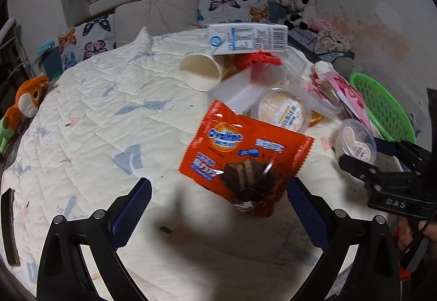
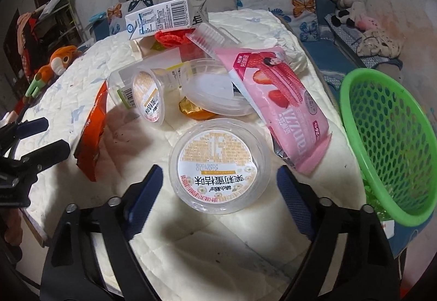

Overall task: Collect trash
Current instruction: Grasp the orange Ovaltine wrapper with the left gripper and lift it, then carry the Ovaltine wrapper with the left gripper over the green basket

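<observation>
Trash lies heaped on a white quilt (image 1: 90,120). An orange Ovaltine wrapper (image 1: 245,153) stands tilted, and its lower end reaches between the fingers of my open left gripper (image 1: 218,191) without touching the pads. A clear plastic cup (image 2: 218,161) with a printed lid lies on its side between the fingers of my right gripper (image 2: 220,180). Narrow gaps show on both sides of it, so the jaws are open. In the left wrist view the right gripper (image 1: 360,152) straddles that cup (image 1: 355,139). From the right wrist, the left gripper (image 2: 58,134) appears beside the wrapper (image 2: 92,131).
A green mesh basket (image 2: 396,137) stands at the right edge of the bed. Further back lie a milk carton (image 2: 164,19), a pink strawberry wrapper (image 2: 281,98), a second labelled cup (image 2: 147,96), a clear lid (image 2: 213,93) and a paper cup (image 1: 200,71). An orange plush toy (image 1: 27,98) sits at the left.
</observation>
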A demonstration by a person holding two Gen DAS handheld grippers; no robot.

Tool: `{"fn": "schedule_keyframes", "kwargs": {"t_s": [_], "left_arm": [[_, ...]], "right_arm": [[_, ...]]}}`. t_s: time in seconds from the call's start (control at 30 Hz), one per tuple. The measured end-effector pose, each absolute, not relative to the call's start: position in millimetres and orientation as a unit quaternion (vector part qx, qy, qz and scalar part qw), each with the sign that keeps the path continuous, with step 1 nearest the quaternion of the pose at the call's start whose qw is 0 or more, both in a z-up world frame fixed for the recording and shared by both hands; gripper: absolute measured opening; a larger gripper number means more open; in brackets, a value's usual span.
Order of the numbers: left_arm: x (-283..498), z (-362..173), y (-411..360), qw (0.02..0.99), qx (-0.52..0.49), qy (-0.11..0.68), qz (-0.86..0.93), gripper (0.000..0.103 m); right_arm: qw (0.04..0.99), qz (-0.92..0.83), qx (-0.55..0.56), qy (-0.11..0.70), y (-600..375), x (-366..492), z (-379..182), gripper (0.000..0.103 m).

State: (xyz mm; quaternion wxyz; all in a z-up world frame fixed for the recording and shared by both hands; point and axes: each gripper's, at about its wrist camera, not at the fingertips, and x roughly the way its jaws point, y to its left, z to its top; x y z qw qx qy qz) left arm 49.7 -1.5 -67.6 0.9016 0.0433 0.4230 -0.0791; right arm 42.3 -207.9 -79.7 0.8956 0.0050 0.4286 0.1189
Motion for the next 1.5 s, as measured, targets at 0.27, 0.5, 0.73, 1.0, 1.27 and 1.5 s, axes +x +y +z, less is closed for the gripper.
{"fn": "schedule_keyframes", "kwargs": {"t_s": [0.27, 0.5, 0.73, 1.0, 1.27, 1.5], "left_arm": [[56.8, -72.4, -27.9, 0.901, 0.081, 0.415, -0.095, 0.096], [67.2, -85.3, -39.1, 0.898, 0.105, 0.417, -0.091, 0.08], [69.5, -90.0, -38.5, 0.898, 0.101, 0.419, -0.094, 0.045], [60.9, -74.7, -32.5, 0.906, 0.09, 0.403, -0.09, 0.021], [50.8, -54.9, -32.0, 0.913, 0.087, 0.387, -0.097, 0.014], [45.2, -37.2, -37.2, 0.917, 0.08, 0.376, -0.111, 0.011]], "right_arm": [[0.895, 0.129, 0.02, 0.427, -214.2, 36.6, -75.8, 0.066], [0.897, 0.132, 0.017, 0.422, -218.6, 26.9, -63.3, 0.066], [0.901, 0.124, -0.001, 0.416, -216.1, 20.6, -53.2, 0.066], [0.907, 0.118, -0.015, 0.405, -214.4, 13.7, -46.7, 0.066], [0.912, 0.111, -0.01, 0.396, -220.2, 9.0, -39.7, 0.066], [0.915, 0.101, -0.004, 0.391, -231.1, 7.7, -36.8, 0.066]]}}
